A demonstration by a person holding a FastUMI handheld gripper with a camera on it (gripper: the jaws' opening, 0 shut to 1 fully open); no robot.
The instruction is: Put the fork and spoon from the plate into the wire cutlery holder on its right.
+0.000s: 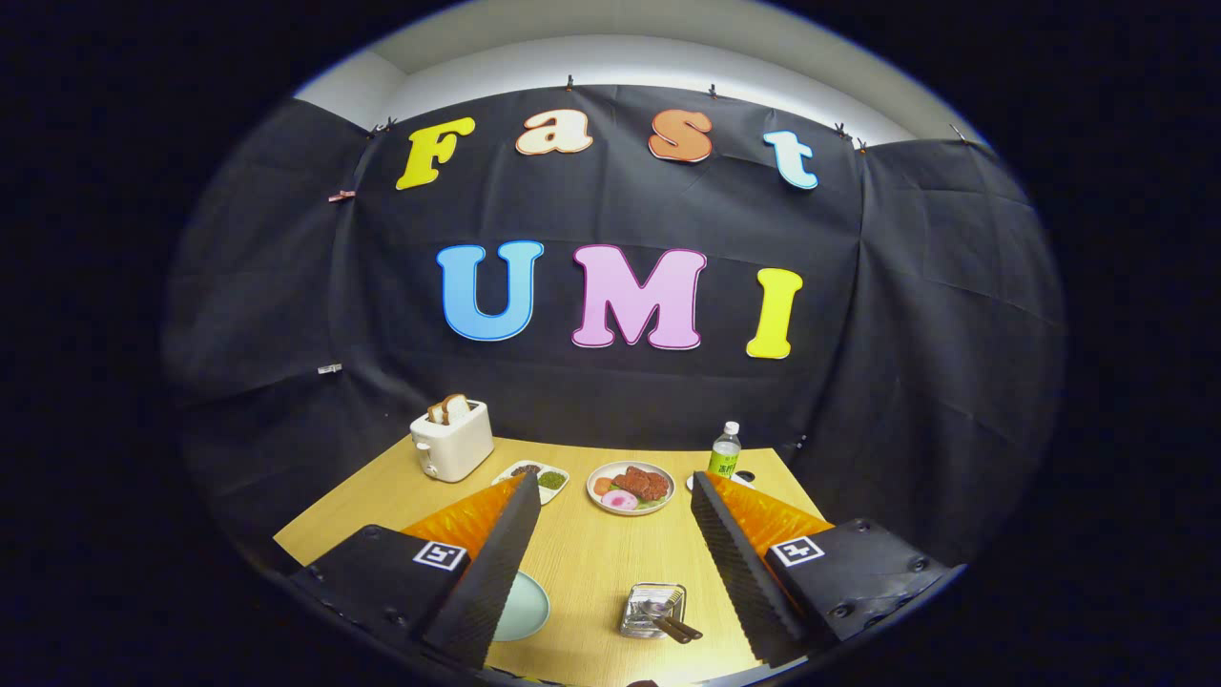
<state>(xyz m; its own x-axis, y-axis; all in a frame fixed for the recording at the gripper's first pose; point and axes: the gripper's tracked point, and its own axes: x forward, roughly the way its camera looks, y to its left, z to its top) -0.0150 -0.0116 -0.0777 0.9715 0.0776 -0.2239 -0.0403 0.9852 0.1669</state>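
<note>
Hand-held gripper (610, 563) hangs wide and empty above the cutlery holder (652, 609), utensils apparently inside; plate (523, 607) at 9 o'clock appears bare.

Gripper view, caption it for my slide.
Open gripper above wire cutlery holder holding utensils, pale plate beside it.

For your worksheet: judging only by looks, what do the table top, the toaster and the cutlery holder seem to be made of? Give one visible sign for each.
Table top: likely wood or laminate, matt, fine grain lines.
Toaster: probably cream plastic, smooth, slightly glossy.
Cutlery holder: metal, silvery, shiny.
The open gripper holds nothing.
</note>
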